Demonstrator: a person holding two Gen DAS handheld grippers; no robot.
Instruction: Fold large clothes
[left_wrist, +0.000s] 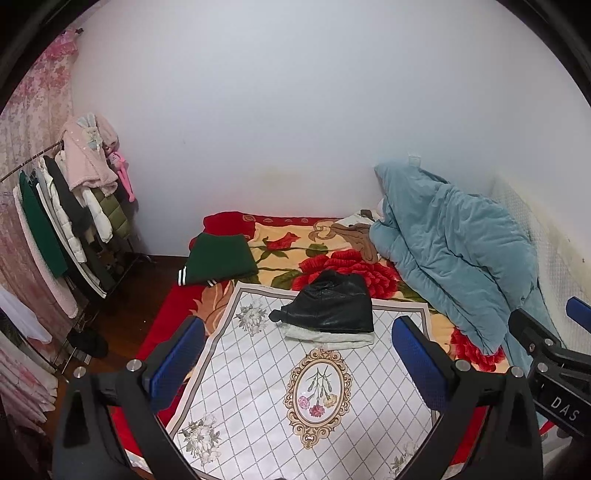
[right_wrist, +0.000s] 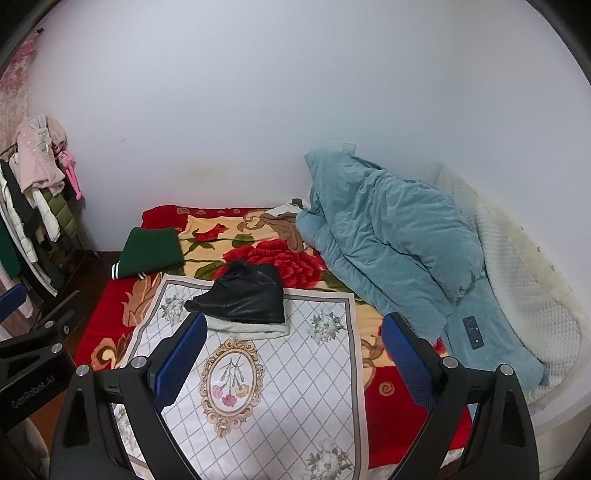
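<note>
The left hand-held gripper (left_wrist: 299, 363) hangs above the bed with its blue-padded fingers spread wide apart, holding nothing. The right hand-held gripper (right_wrist: 293, 360) hangs beside it, likewise spread and empty. Ahead of both, a folded black leather jacket with pale fleece lining (left_wrist: 330, 308) lies on a white diamond-patterned cloth with floral medallion (left_wrist: 258, 373), spread over a red rose-printed blanket (left_wrist: 325, 264). A folded dark green garment (left_wrist: 219, 258) rests near the bed's far left corner; a crumpled teal quilt (left_wrist: 450, 243) is heaped on the right.

Black leather jacket (left_wrist: 334, 304) lies folded into a compact bundle, pale fleece lining (left_wrist: 328, 338) peeking out along its near edge. Folded green sweater (left_wrist: 218, 258) sits at its ten o'clock, well apart.
</note>
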